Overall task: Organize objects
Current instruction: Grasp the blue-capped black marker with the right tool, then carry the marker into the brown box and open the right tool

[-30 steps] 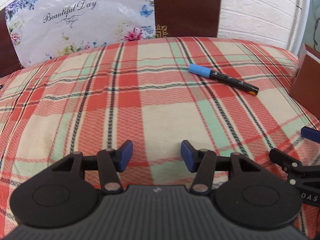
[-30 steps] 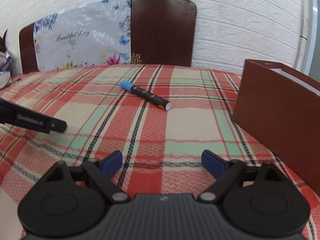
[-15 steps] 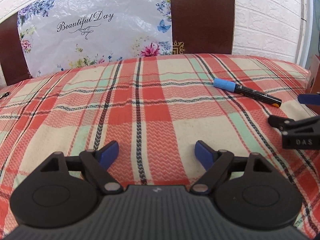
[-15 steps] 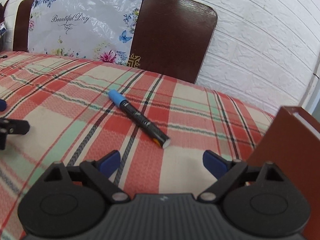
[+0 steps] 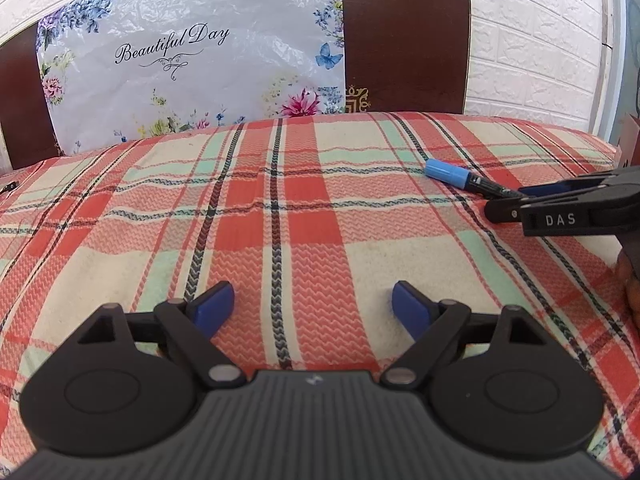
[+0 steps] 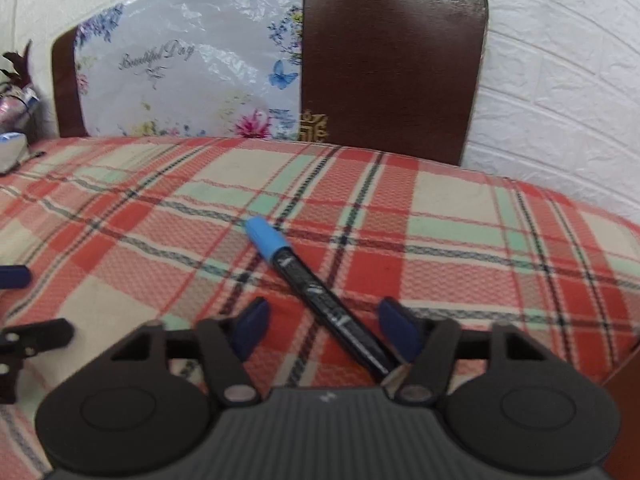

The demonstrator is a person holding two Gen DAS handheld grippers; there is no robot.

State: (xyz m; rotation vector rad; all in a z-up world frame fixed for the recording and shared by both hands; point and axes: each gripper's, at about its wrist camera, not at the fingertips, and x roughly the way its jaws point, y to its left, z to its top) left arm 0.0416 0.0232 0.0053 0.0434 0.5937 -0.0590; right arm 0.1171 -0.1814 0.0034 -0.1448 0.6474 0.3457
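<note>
Black marker pen w/ light-blue cap (image 6: 316,292) lies flat on the red/cream/green plaid cloth (image 6: 440,248) covering the desk, diagonal in right wrist view: cap end far-left, butt end near-right. Right gripper (image 6: 325,326) is down over the pen's rear half; pen barrel runs between its blue pads, butt end just beside or touching the right-side pad (image 6: 398,330), a clear gap to the left-side pad (image 6: 250,330). Jaws closing, roughly half open, not yet pinching the pen; pen rests on cloth.

In left wrist view the same pen (image 5: 460,178) shows far right, cap visible, rear part hidden behind the right gripper's black finger marked "DAS" (image 5: 560,216).

Left gripper (image 5: 313,308) is wide open, nothing between its blue pads, low over bare cloth, well apart from pen.

Bkgd: dark brown wooden chair back (image 6: 392,64) behind desk, white floral plastic bag printed "Beautiful Day" (image 5: 192,64) draped on it, white brick-pattern wall (image 6: 560,80). Brown box edge (image 6: 624,420) at bottom-right of right wrist view, mostly cut off.
</note>
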